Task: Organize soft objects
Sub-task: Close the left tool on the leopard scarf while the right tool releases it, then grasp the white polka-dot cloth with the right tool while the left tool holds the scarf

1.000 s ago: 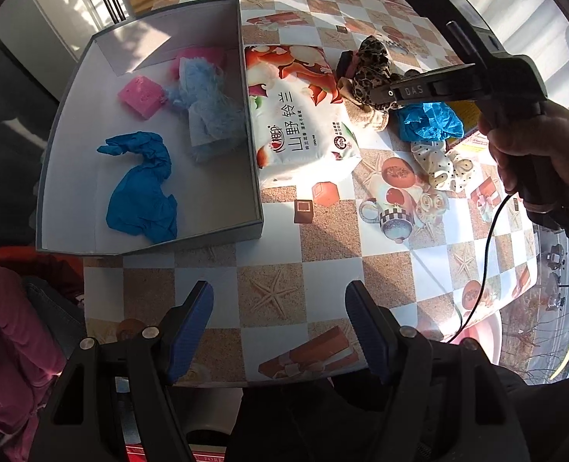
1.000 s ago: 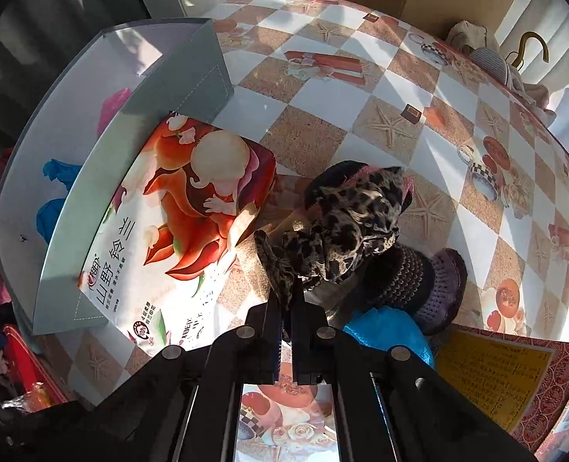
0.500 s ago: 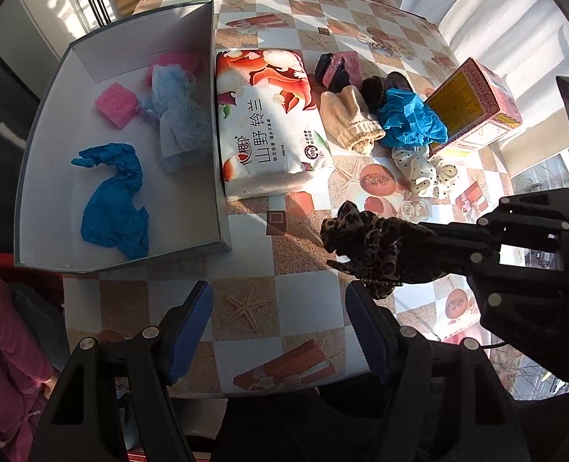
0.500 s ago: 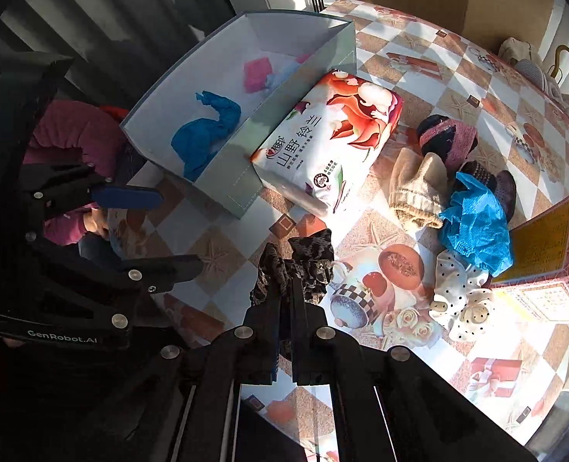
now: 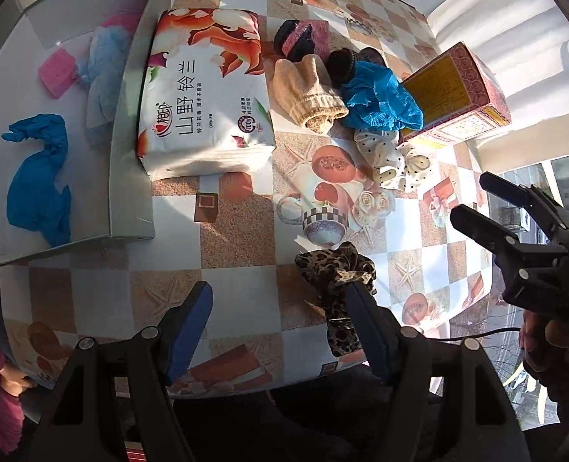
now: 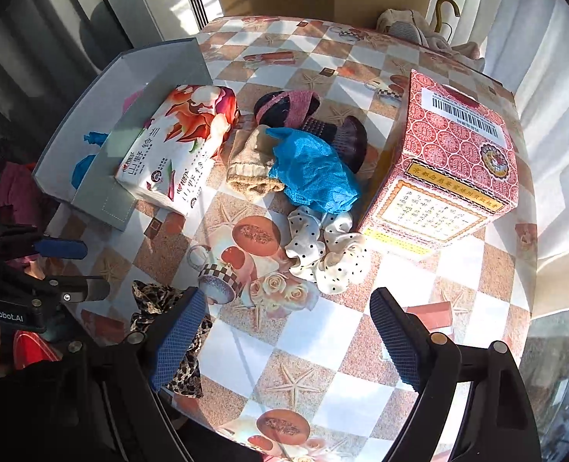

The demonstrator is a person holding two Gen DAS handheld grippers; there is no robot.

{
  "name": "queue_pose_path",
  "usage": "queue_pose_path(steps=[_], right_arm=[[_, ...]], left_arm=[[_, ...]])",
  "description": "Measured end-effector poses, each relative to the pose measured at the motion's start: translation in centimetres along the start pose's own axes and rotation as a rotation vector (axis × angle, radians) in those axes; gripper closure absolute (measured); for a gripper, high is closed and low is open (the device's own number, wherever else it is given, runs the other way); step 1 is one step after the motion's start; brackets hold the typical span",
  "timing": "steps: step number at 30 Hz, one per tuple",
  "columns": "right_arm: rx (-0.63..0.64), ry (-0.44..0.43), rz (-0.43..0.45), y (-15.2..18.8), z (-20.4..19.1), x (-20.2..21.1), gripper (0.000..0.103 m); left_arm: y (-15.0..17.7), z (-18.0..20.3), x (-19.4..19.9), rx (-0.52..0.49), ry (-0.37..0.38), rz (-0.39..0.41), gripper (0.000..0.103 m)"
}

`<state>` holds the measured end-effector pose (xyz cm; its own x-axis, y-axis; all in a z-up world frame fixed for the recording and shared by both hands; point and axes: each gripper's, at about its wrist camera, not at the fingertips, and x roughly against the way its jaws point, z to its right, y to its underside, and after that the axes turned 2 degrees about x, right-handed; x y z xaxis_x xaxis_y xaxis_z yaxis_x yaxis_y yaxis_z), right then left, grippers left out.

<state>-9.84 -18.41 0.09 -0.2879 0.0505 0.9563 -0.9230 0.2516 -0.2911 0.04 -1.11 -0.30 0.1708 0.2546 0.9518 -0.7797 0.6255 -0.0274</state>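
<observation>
A moment before, the right gripper [image 6: 284,331] had been clamped tight on the leopard-print scrunchie [image 5: 336,269] and was carrying it off the pile; now its jaws were opening, standing wide with nothing between them. The scrunchie had dropped at the near edge of the table [image 5: 238,238], draped against the right finger of the left gripper [image 5: 280,319], whose jaws stood moderately wide and pressed on nothing. That looked like a hand-over: the scrunchie was free of the right gripper but not yet gripped by the left. The grey box [image 5: 130,200] at the far left already held a blue glove [image 5: 38,181], a pink sponge [image 5: 57,71] and a pale blue cloth [image 5: 101,73]. The scrunchie probably belonged there next. Beside the tissue pack [image 5: 207,92], the beige sock [image 5: 311,94], blue net cap [image 5: 380,100] and polka-dot scrunchie [image 5: 396,158] still waited.
</observation>
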Motion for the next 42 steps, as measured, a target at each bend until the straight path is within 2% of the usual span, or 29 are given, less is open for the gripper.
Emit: queue_pose_path(steps=[1,3,6,10,12,13,15,16,17,18,23,27,30,34,37,42], right_arm=[[-0.012,0.011,0.008,0.0,0.4,-0.2,0.015],[0.016,0.015,0.024,-0.3,0.5,-0.8,0.025],[0.158,0.01,0.027,-0.9,-0.6,-2.3,0.029],[0.341,0.02,0.003,-1.5,-2.3,-5.6,0.03],[0.384,0.052,-0.028,-1.6,-2.7,-7.7,0.031],[0.382,0.056,-0.049,-1.7,-2.6,-8.7,0.037],[0.333,0.03,-0.124,-1.7,-1.9,-10.5,0.073],[0.293,0.015,-0.155,-1.6,-1.4,-11.0,0.08],[0.247,-0.014,-0.165,-1.5,-0.8,-11.0,0.082],[0.197,-0.04,-0.159,-1.2,-0.2,-10.6,0.088],[0.014,-0.08,-0.117,2.5,2.2,-6.1,0.088],[-0.104,-0.104,-0.115,6.5,3.8,-3.4,0.088],[-0.181,-0.118,-0.121,8.2,4.8,-2.6,0.088],[-0.313,-0.111,-0.135,8.7,7.1,-2.1,0.088],[-0.411,-0.132,-0.112,8.9,8.5,-0.9,0.088],[-0.431,-0.113,-0.083,8.7,9.4,0.9,0.088]], left_arm=[[0.0,0.6,-0.4,-0.012,0.013,-0.007,0.028],[0.4,1.7,-1.3,-0.044,0.058,-0.03,0.027],[0.8,3.1,-2.9,-0.088,0.089,-0.075,0.027],[1.3,4.4,-5.4,-0.104,0.11,-0.115,0.025],[1.0,4.5,-6.9,-0.081,0.089,-0.119,0.025],[0.8,4.3,-7.6,-0.061,0.079,-0.122,0.025],[0.6,3.5,-8.9,-0.004,0.094,-0.144,0.027],[0.6,3.2,-9.3,0.014,0.104,-0.151,0.039],[0.5,3.2,-9.2,0.011,0.109,-0.143,0.058],[0.4,3.3,-9.2,0.002,0.113,-0.154,0.059],[0.7,4.0,-7.1,-0.044,0.113,-0.12,0.06],[0.9,5.1,-5.3,-0.161,0.031,-0.083,0.06],[0.8,5.2,-5.1,-0.198,-0.017,-0.096,0.06],[-0.1,6.1,-4.8,-0.233,-0.012,-0.096,0.06],[-0.1,8.7,-3.4,-0.331,-0.013,-0.058,0.06],[-0.2,12.3,-2.0,-0.49,-0.048,-0.017,0.06]])
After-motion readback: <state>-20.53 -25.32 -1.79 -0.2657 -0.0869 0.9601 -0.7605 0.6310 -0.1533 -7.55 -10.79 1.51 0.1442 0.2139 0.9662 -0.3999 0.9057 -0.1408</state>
